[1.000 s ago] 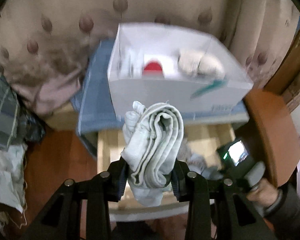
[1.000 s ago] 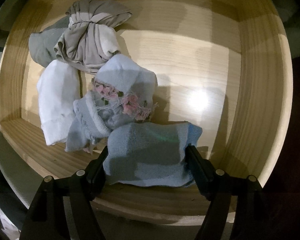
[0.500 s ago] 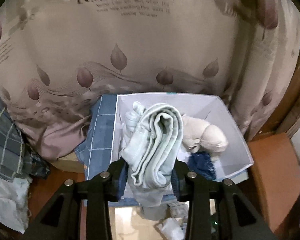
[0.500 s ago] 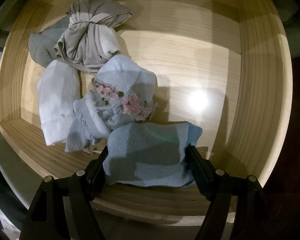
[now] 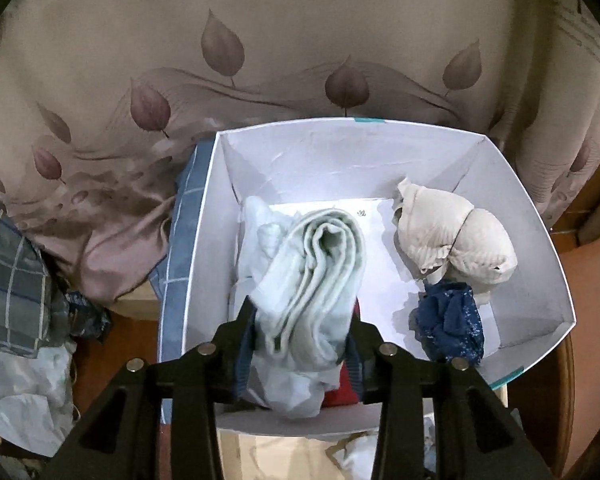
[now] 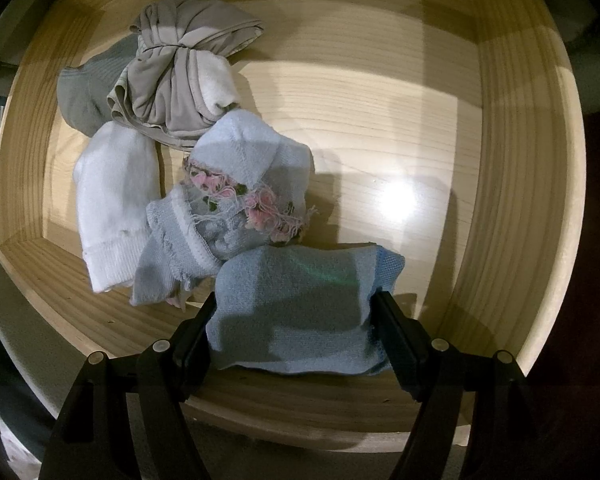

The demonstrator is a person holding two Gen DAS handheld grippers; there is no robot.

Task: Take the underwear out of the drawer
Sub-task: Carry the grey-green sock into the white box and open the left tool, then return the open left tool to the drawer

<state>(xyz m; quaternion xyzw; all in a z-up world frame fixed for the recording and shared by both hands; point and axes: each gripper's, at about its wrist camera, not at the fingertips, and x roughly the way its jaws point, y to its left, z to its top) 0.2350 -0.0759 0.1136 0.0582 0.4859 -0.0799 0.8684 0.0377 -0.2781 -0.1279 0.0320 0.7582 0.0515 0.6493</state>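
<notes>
- My left gripper (image 5: pixel 302 330) is over the white box (image 5: pixel 540 248), nose tilted down into it, with the folded pale green garment (image 5: pixel 312 280) between its fingers. The jaws have just been opening; the cloth sits between the pads, and I cannot tell whether they bite on it or have let go. I judge this is the drop-off: the piece is held over the box's left half, where there is bare floor.
- To the right in that box lie a cream bra (image 5: pixel 456 240) and, just in front of it, a dark blue lace piece (image 5: pixel 450 326). A bit of red cloth (image 5: pixel 342 392) shows under my gripper.
- The box rests against a leaf-print curtain (image 5: pixel 260 72), on a blue checked cloth (image 5: pixel 180 256).
- My right gripper (image 6: pixel 294 326) points almost straight down into the wooden drawer (image 6: pixel 512 200), its jaws set wide against both ends of a folded light blue garment (image 6: pixel 300 308) by the front wall. I read that as clenched on it, ready to lift once the left side is clear.
- Left of it in the drawer sit a white sock (image 6: pixel 114 204), a beige knotted bundle (image 6: pixel 176 80) and a pale blue piece with pink floral trim (image 6: pixel 252 184).
- Only the left camera shows the box; only the right one shows what is left in the drawer.
</notes>
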